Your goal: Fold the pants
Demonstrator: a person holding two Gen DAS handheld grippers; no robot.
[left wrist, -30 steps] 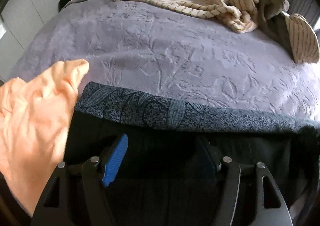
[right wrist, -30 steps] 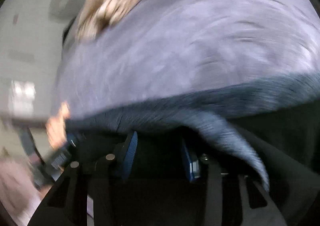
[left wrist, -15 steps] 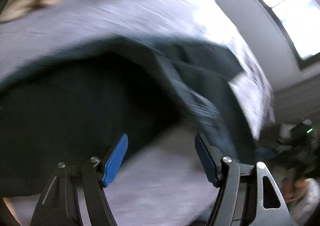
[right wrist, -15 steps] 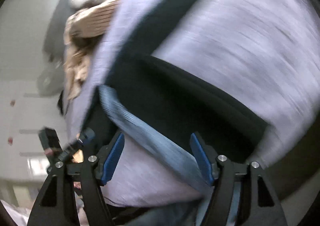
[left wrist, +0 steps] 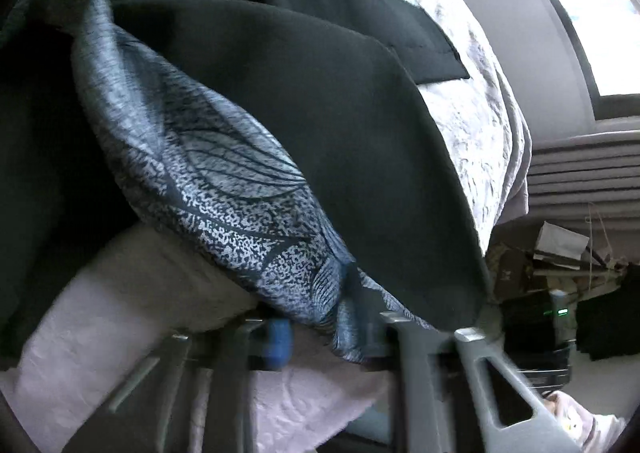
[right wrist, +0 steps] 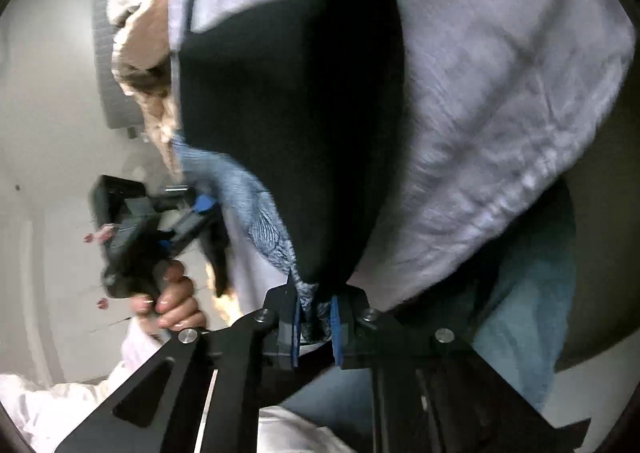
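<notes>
Right fingers: the right gripper (right wrist: 314,327) has its blue pads (right wrist: 335,327) clenched on a bunched corner of the pants (right wrist: 296,113), with patterned cloth pinched between them.
Left fingers: the left gripper (left wrist: 320,337) is blurred; its blue pad (left wrist: 278,339) sits against the patterned waistband (left wrist: 224,189), clamped on that cloth.
Left hand: in the right wrist view a hand (right wrist: 172,303) holds the other gripper's handle at the left, beside the bed's edge.
Pants: black cloth with a grey-blue leaf-print band, rising from both pairs of fingers and spreading away over the bed; one black leg end (left wrist: 400,37) lies flat farther off, its hem square on the cover.
Surface: a bed with a pale lilac embossed bedspread (left wrist: 476,121), which hangs over the near edge in the right wrist view.
Edges: the pants lie close to the bed's near edge; bare bedspread shows beyond and to the right of them.
Beyond: a beige striped garment (right wrist: 148,53) lies heaped at the far side of the bed.
Room: a bright window (left wrist: 592,9) and grey wall stand past the bed, with boxes and dark clutter (left wrist: 560,253) on the floor below.
</notes>
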